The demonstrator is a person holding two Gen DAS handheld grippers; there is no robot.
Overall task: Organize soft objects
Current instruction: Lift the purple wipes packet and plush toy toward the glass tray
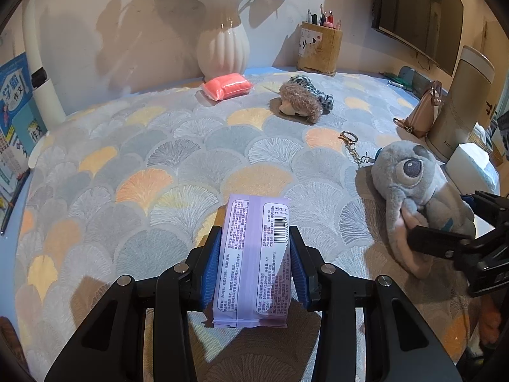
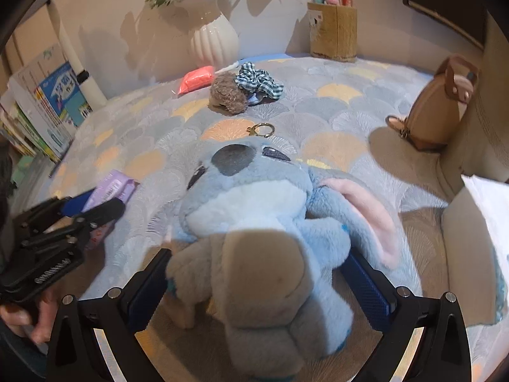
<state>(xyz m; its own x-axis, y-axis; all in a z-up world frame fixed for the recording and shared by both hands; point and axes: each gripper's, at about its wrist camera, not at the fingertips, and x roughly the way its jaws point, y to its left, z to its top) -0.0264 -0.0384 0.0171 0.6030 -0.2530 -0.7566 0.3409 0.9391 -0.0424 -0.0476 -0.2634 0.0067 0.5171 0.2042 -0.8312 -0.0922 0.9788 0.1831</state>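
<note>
We work over a tabletop covered by a cloth (image 1: 178, 146) printed with grey, orange and yellow fan shapes, set against a pale wall with a dark screen (image 1: 420, 12) hanging at the right. Along the far edge stand a white ribbed vase (image 1: 222, 44) of pale flowers and a wooden pen holder (image 1: 319, 49); books (image 1: 16, 111) with Chinese titles lean at the left edge.

Our left gripper (image 1: 254, 254) has its blue pads clamped on a lilac wipes pack (image 1: 251, 254) near the near edge, its back label showing a barcode and small Chinese print we cannot read. Our right gripper (image 2: 264, 273) has its fingers set wide around a blue plush toy (image 2: 264, 222) at the right side of the cloth; whether the pads press it we cannot tell. A gold key ring (image 2: 262, 129) lies just beyond its head.

Toward the far edge lie a pink pack (image 1: 227, 86), a brown fuzzy hedgehog toy (image 1: 300, 100) and a checked scrunchie (image 2: 259, 81) touching it. A tan bag (image 2: 442, 108) stands at the right edge.
</note>
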